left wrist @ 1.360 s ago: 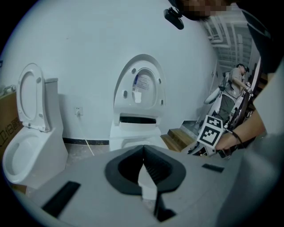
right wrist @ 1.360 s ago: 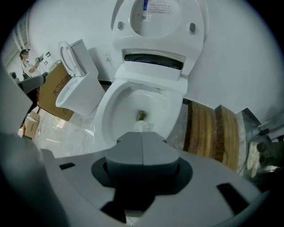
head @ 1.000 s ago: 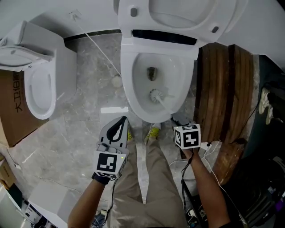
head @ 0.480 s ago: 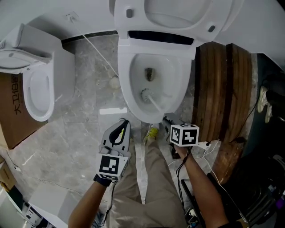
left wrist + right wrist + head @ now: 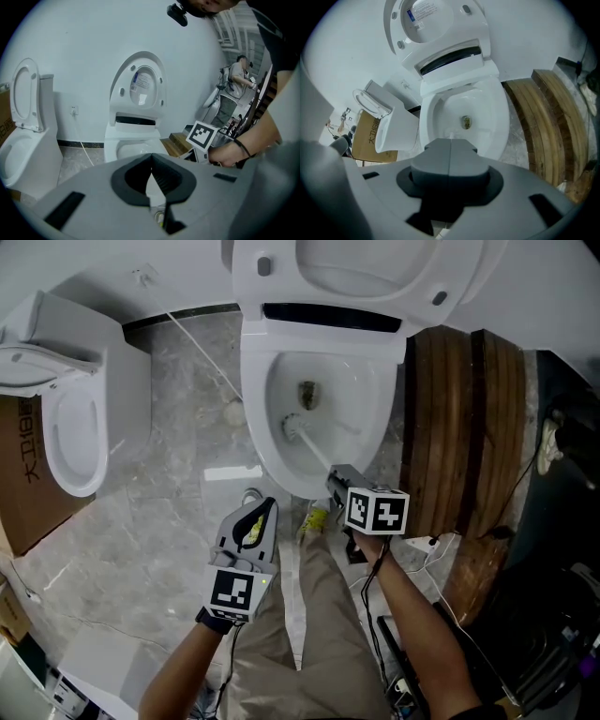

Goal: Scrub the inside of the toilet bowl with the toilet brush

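The white toilet bowl (image 5: 377,418) stands open with its lid up, a dark drain (image 5: 307,395) at its bottom. The toilet brush head (image 5: 292,426) rests against the bowl's inner left wall. Its white handle slants down to my right gripper (image 5: 336,476), which is shut on it just over the bowl's front rim. In the right gripper view the jaws (image 5: 450,143) are pressed together above the bowl (image 5: 497,122). My left gripper (image 5: 262,507) hovers over the floor in front of the toilet, shut and holding nothing; its own view shows the pads (image 5: 151,157) meeting.
A second toilet (image 5: 80,427) and a cardboard box (image 5: 28,493) stand at the left. Curved wooden steps (image 5: 459,427) lie close to the bowl's right side. Cables (image 5: 412,559) trail near my right arm. My legs and a shoe (image 5: 319,518) are below the bowl.
My right gripper has moved left and toward the bowl. The brush head has swept from the bowl's front middle to its left wall. The left gripper has barely moved.
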